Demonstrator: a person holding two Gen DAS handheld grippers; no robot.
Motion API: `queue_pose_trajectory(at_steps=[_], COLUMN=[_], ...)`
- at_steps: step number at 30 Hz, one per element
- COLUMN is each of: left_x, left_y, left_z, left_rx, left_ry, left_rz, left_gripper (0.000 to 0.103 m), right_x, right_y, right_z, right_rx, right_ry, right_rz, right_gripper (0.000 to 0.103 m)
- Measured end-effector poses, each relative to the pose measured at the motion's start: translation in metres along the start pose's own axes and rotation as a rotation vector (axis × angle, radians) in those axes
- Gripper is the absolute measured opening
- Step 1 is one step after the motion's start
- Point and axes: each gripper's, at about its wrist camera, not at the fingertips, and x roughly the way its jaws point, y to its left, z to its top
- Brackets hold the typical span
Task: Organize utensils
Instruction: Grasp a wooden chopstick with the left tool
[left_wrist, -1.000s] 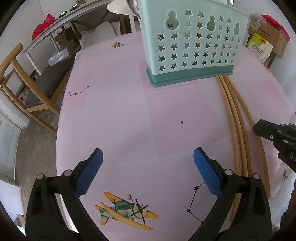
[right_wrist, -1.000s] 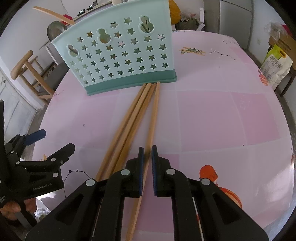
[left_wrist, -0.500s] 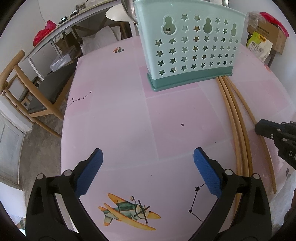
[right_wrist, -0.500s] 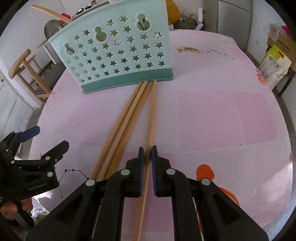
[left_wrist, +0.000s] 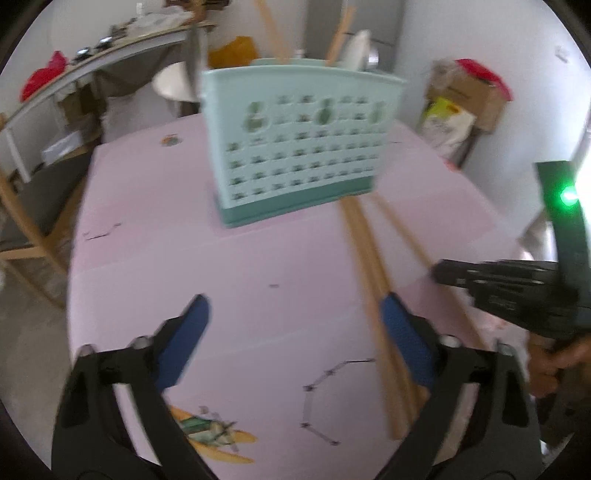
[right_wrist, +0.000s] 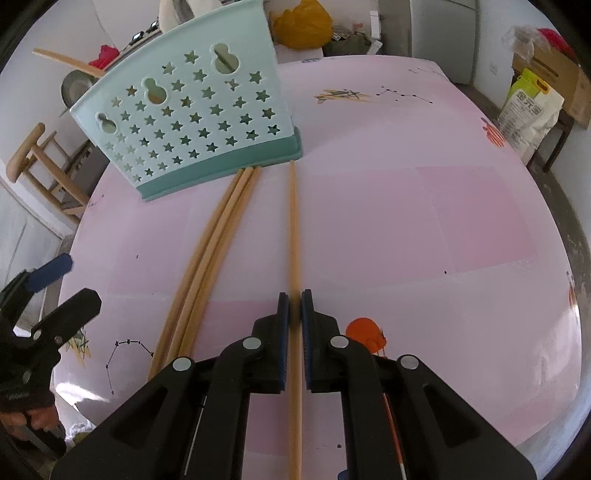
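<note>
One wooden chopstick (right_wrist: 293, 236) is pinched in the right tool (right_wrist: 294, 314), running toward 12 o'clock to the mint star-holed utensil caddy (right_wrist: 192, 122). Three more chopsticks (right_wrist: 207, 258) lie on the pink table (right_wrist: 424, 221) at 10 o'clock. Left tool (left_wrist: 291, 332) is empty, jaws closing. A thin grip like that could let the stick swivel when lifted.

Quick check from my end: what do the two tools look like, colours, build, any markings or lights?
Both tools are black plastic with two angular fingers carrying blue textured pads and round silver pivot pins. On the left tool the pads are long blue strips. The right tool looks the same in its own view; from the left camera its body shows faint pale lettering, too blurred to read, and an upright dark part with a green light.
</note>
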Motion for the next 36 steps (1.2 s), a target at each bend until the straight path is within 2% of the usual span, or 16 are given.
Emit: queue_pose_trajectory(at_steps=[4, 10, 16, 20, 26, 36], left_x=[0.009, 0.021, 0.042, 0.054, 0.062, 0.058], left_y=[-0.01, -0.029, -0.044, -0.051, -0.053, -0.036], left_z=[0.0, -0.005, -0.004, -0.004, 0.0, 0.005], left_rx=[0.01, 0.049, 0.083, 0.09, 0.074, 0.039], left_ry=[0.053, 0.11, 0.158, 0.185, 0.198, 0.187], left_rz=[-0.097, -0.196, -0.195, -0.188, -0.185, -0.175], left_gripper=[0.046, 0.027, 0.01, 0.007, 0.006, 0.006], right_x=[0.002, 0.0, 0.0, -0.001, -0.001, 0.0], right_y=[-0.003, -0.002, -0.004, -0.006, -0.007, -0.008], right_z=[0.0, -0.001, -0.002, -0.003, -0.003, -0.003], right_rx=[0.002, 0.006, 0.015, 0.015, 0.016, 0.018], right_ry=[-0.005, -0.013, -0.019, -0.022, -0.024, -0.024], right_rz=[0.007, 0.02, 0.033, 0.039, 0.043, 0.046], right_gripper=[0.007, 0.007, 0.007, 0.007, 0.007, 0.007])
